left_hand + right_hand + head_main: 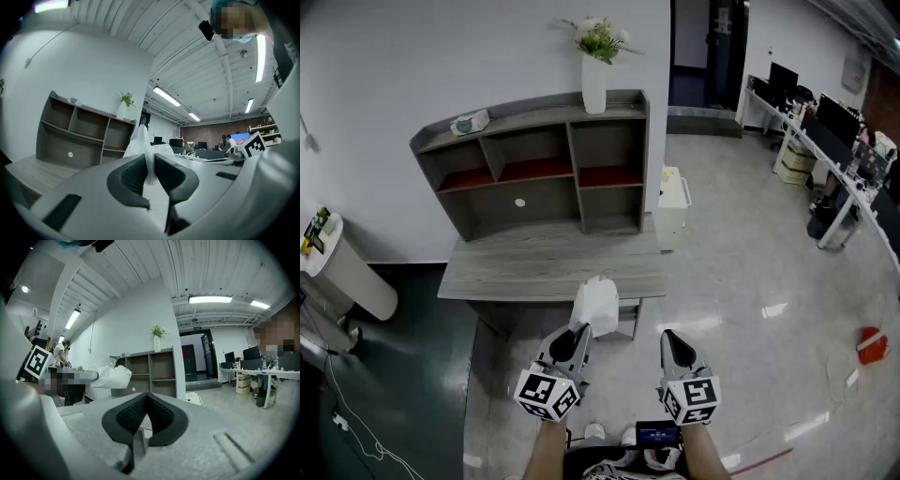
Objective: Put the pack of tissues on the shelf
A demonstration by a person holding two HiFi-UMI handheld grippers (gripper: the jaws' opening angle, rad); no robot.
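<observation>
Office floor, pale and glossy, is spreading out below, and over it the white, plastic-wrapped pack of tissues (594, 305) is hanging in the air, sitting right at the near edge of the grey wood-grain desk (544, 267) in the head view. The left gripper (577, 333) is carrying it, its dark pads pinching the pack's thin wrapping tight between them. Alongside, the right gripper (672, 339) is riding empty, jaws pressing together at the tips with nothing between them. Both are pointing towards the grey open-fronted shelf unit (534, 169), which is standing on the desk's far side against the white wall. Up on top, a tall white vase (594, 84) is holding green and white flowers.
</observation>
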